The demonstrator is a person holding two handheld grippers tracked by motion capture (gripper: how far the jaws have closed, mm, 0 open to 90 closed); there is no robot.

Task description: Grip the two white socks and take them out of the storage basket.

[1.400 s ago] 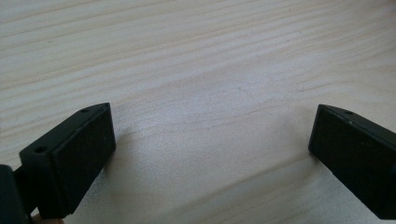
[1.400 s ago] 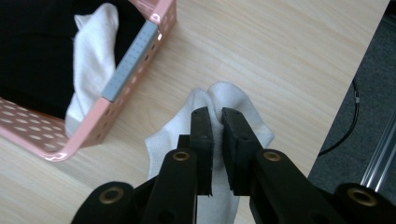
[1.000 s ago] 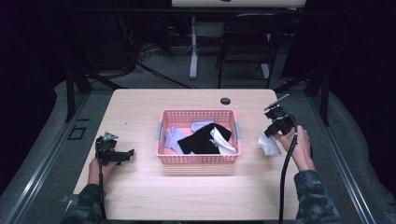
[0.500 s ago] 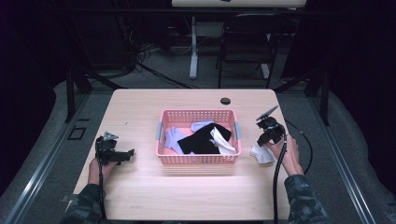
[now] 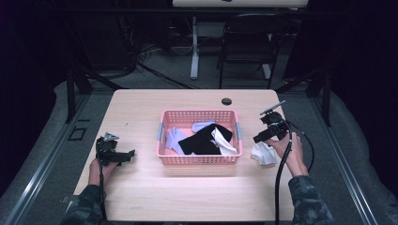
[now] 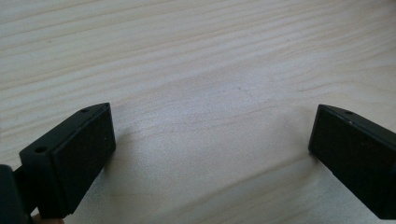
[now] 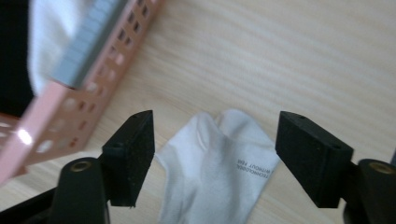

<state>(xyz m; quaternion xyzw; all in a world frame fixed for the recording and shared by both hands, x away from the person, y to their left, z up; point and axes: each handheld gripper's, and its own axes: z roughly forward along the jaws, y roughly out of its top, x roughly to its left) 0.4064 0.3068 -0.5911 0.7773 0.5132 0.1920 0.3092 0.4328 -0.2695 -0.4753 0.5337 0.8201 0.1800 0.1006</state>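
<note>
My right tool (image 5: pixel 269 132) is angled down over the white sock (image 7: pixel 219 168) lying flat on the worktop (image 5: pixel 141 108) just beside the pink basket (image 5: pixel 199 159); jaws wide apart, gripping nothing; it's dropped closer to the sock than a second ago; left tool (image 6: pixel 210 149) hasn't budged, spread open on bare wood.

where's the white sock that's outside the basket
In the high view the white sock lies on the table right of the pink basket, under the right hand-held gripper.
</note>
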